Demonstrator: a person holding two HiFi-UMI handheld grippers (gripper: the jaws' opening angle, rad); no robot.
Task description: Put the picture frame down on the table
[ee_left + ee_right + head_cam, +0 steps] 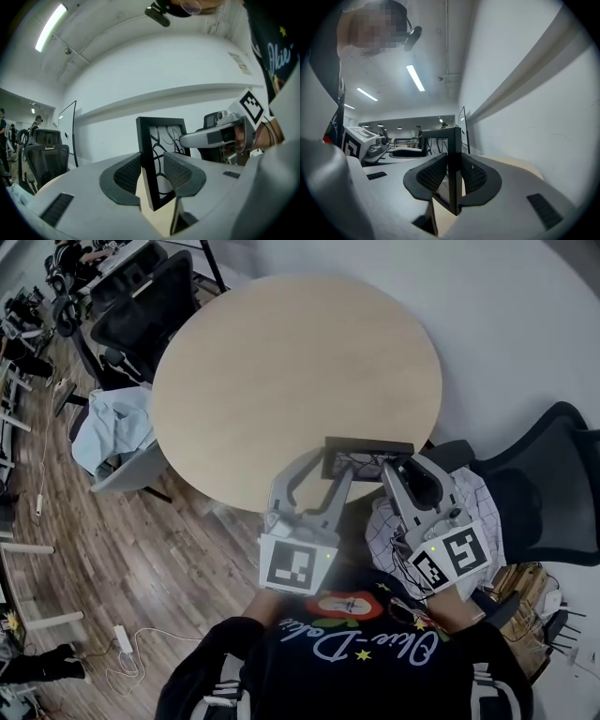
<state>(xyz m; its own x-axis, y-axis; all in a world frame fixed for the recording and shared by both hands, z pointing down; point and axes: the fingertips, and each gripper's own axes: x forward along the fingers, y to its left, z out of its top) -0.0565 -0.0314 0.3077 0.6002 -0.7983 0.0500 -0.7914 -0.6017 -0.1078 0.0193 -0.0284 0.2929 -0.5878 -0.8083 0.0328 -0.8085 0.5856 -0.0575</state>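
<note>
A black picture frame (367, 448) with a white, black-lined picture stands upright over the near edge of the round wooden table (281, 371); whether it touches the top is unclear. My left gripper (330, 465) is shut on its left side, with the frame (159, 159) between the pads of that gripper (152, 171). My right gripper (405, 463) is shut on the right side. In the right gripper view the frame (453, 154) shows edge-on between that gripper's (452, 174) pads. Each gripper view also catches the other gripper: the right (220, 133), the left (365, 143).
A black office chair (553, 484) stands right of the table, with a checked cloth (473, 498) on a seat close by. More black chairs (141, 306) and a grey chair with pale cloth (117, 432) stand at the left. Cables (122, 643) lie on the wooden floor.
</note>
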